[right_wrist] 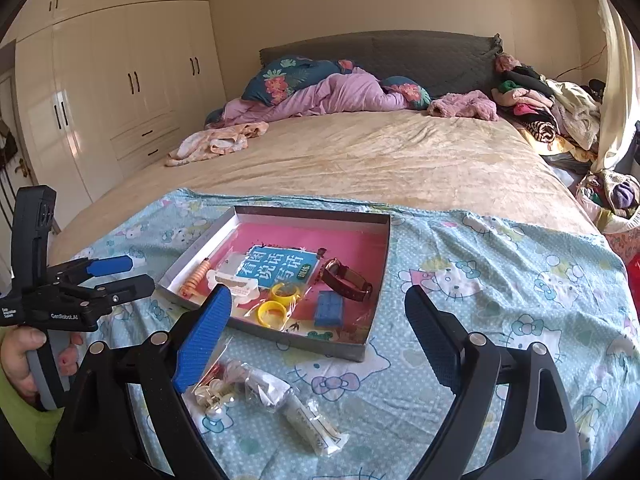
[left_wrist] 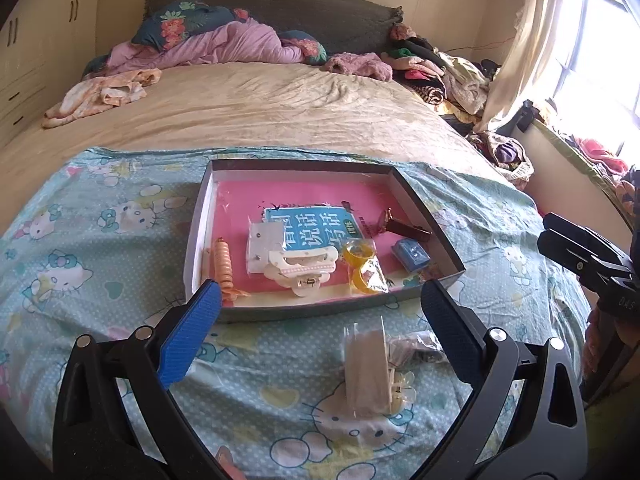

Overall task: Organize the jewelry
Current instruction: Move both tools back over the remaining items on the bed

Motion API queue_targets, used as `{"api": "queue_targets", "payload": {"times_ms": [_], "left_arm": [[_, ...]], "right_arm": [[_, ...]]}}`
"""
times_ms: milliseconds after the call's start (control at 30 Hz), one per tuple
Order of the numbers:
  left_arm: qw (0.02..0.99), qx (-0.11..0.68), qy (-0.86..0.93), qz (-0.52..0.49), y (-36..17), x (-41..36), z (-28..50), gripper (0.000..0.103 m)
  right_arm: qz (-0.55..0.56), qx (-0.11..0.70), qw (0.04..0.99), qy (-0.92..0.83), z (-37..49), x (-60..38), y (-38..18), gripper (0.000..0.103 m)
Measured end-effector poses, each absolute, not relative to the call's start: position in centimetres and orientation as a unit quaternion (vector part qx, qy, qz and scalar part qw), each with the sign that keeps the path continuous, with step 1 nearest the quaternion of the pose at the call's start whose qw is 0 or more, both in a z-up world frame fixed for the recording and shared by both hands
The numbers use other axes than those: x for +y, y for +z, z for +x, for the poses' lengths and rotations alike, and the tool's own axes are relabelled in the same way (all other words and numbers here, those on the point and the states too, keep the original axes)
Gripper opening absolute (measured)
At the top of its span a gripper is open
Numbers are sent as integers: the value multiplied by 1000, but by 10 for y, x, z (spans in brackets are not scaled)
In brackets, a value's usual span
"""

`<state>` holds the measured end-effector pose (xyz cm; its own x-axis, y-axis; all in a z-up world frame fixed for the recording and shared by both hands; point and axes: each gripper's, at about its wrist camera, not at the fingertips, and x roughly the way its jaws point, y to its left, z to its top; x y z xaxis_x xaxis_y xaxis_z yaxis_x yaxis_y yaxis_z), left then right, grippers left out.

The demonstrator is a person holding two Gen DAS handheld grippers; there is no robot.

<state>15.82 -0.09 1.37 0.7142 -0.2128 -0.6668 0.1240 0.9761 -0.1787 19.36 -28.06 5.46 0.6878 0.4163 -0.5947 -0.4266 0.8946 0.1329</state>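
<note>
i see the grey box (left_wrist: 420, 216) sitting on the blue cat sheet (left_wrist: 100, 248) at the foot of the bed (left_wrist: 260, 112). it is the home for the pretty things, so most are already inside: the brown watch (right_wrist: 346, 280), two yellow rings (right_wrist: 276, 302), the orange hair clip (left_wrist: 223, 262), the white hair clip (left_wrist: 300, 268) and a little blue box (right_wrist: 329, 309). they lie flat on the pink bottom so they do not roll off.

two clear bags are not in yet. the long paper bag (left_wrist: 366, 368) and the small shiny bag (right_wrist: 218, 394) lie on the sheet just in front of the box, i think waiting for their turn.

my left claw (left_wrist: 320, 320) is let go and wide, with nothing in it. my right claw (right_wrist: 320, 320) is wide too and has nothing between its pads. both point down at a slant toward the box, held above the sheet. a hand (right_wrist: 24, 356) holds the left handle.
</note>
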Motion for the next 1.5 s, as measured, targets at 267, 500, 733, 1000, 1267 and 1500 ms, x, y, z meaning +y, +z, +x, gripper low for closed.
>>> {"api": "queue_targets", "payload": {"times_ms": [267,500,733,1000,1267,1500], "left_arm": [[919,374,-120,-41,9,-22,137,93],[910,392,-136,-14,-4,-38,119,93],[896,416,-155,-14,-20,-46,101,76],[870,455,-189,-19,-44,-55,83,32],[852,487,-195,-19,-67,-68,88,30],[855,491,-166,-16,-76,-70,109,30]], "right_arm": [[-14,328,917,226,174,-293,49,87],[-18,335,914,227,161,-300,41,87],[-19,344,909,233,151,-302,32,87],[-15,354,904,241,146,-303,23,87],[-17,365,896,252,142,-301,9,87],[-23,389,885,256,145,-301,-11,87]]}}
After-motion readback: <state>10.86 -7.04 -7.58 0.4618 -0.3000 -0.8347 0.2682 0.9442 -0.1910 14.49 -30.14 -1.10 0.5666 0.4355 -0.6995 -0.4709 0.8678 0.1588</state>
